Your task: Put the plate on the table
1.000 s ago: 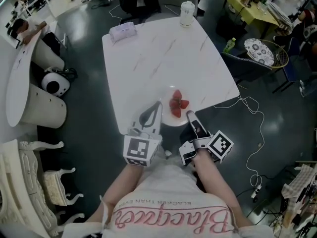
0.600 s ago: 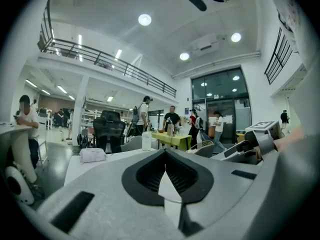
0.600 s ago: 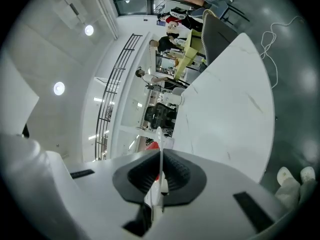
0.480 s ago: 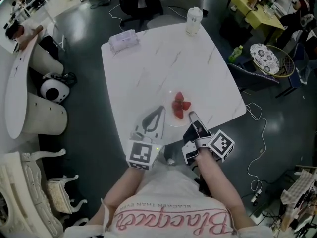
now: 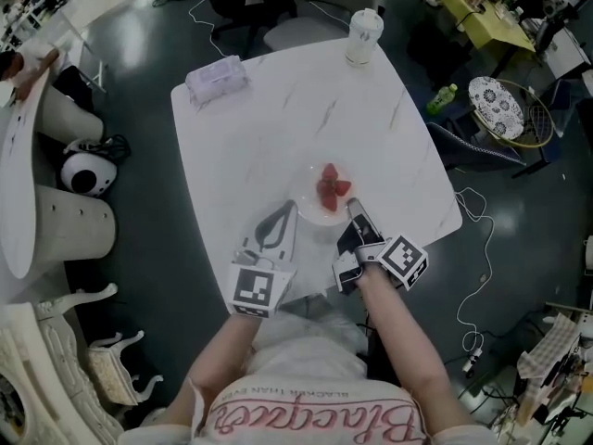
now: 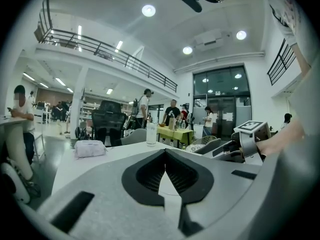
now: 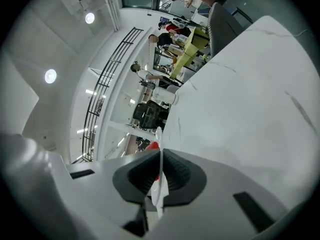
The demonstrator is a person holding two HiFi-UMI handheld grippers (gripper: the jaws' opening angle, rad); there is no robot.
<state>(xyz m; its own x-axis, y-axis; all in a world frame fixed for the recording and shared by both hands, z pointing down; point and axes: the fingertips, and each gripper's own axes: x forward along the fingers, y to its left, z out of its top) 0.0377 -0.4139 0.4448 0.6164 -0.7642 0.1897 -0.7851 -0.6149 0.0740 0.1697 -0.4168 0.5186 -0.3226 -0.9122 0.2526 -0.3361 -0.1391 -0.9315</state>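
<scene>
The right gripper (image 5: 353,209) was clenched on the round white plate (image 5: 309,207), biting its rim at about 5 o'clock in the head view. Only the right gripper view showed the grip itself. There the plate (image 7: 159,134) appeared edge-on as a thin white line pinched between the two dark ribbed jaws. A bit of the red strawberries (image 7: 152,145) peeked out just behind them.

From above, the strawberries (image 5: 331,189) lay clustered in the middle of the plate. The plate was over the 6 o'clock part of the white marble-patterned square table (image 5: 278,128), close to the edge nearest the person. Neither view made clear whether the plate's underside touched the tabletop.

The left gripper (image 5: 292,207) lay at about 8 o'clock from the plate, just beside it. Its own view showed the jaw tips (image 6: 165,153) pressed together with nothing held, only bare tabletop (image 6: 100,161) showing through the gap below them.

The head view placed a clear-wrapped white tissue pack (image 5: 215,80) at the table's 11 o'clock corner and a tall white lidded cup (image 5: 363,35) at its 1 o'clock corner. The left gripper view looked across the table at both from the side, and also took in people standing around a yellow-green table (image 6: 175,131) in the room beyond.
</scene>
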